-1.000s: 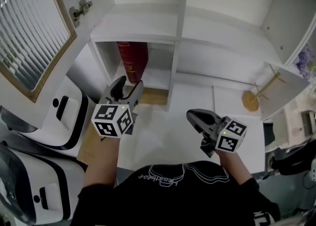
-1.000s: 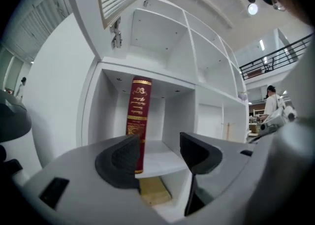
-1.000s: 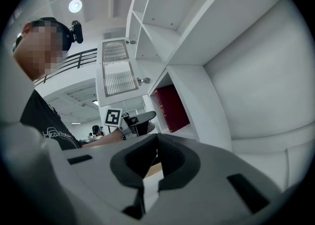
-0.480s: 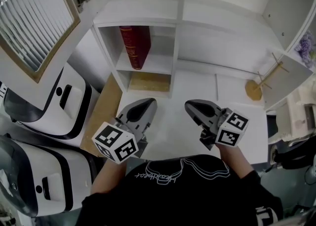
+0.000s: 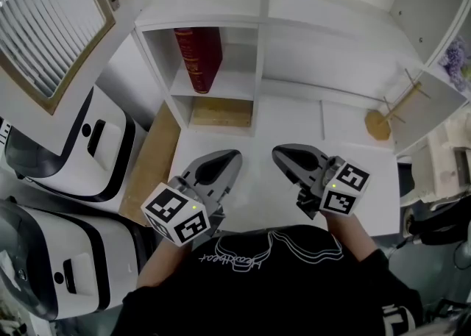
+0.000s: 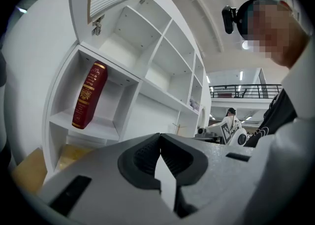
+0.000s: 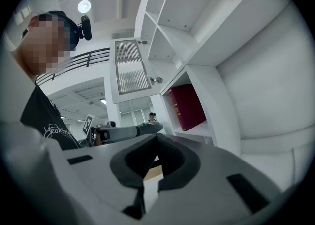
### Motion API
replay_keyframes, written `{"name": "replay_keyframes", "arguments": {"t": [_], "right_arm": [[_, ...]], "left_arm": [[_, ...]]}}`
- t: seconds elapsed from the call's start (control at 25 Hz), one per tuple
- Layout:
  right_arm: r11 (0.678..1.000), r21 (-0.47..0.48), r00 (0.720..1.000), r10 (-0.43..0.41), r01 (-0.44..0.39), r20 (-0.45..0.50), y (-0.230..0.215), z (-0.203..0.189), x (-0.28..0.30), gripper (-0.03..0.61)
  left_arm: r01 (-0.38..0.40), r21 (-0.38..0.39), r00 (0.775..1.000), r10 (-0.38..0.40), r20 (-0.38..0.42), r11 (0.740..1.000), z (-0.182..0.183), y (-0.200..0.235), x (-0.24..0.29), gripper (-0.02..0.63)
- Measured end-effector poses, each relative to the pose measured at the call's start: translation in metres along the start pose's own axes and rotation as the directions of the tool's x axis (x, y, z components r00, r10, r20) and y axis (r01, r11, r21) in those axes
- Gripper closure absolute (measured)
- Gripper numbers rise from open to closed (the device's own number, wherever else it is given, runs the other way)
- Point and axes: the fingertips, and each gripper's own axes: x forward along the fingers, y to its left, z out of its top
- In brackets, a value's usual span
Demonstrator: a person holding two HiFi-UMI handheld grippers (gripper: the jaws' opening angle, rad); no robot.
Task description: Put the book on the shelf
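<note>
Book (image 5: pixel 197 59), dark red hardback, stands inside white wooden shelf (image 5: pixel 221 86); left gripper (image 5: pixel 227 158) and right gripper (image 5: pixel 280 155) fingers fully closed, empty.

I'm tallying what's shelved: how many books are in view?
1. A red book leans in the left compartment of the white shelf. The shelf's upper part is cut off, so more may be hidden.

Black printed T-shirt (image 5: pixel 272 290) and grey hand-held grippers (image 5: pixel 234 156) (image 5: pixel 276 152).
</note>
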Motion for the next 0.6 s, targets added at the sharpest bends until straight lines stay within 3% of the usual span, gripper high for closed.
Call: {"name": "replay_keyframes", "arguments": {"t": [0.6], "right_arm": [[1.0, 0.004, 1.0, -0.002, 0.002, -0.023, 0.0018, -0.0036, -0.0021, 0.572]], "left_arm": [[-0.005, 0.009, 1.0, 0.005, -0.015, 1.0, -0.0054, 0.001, 0.0051, 0.611]]}}
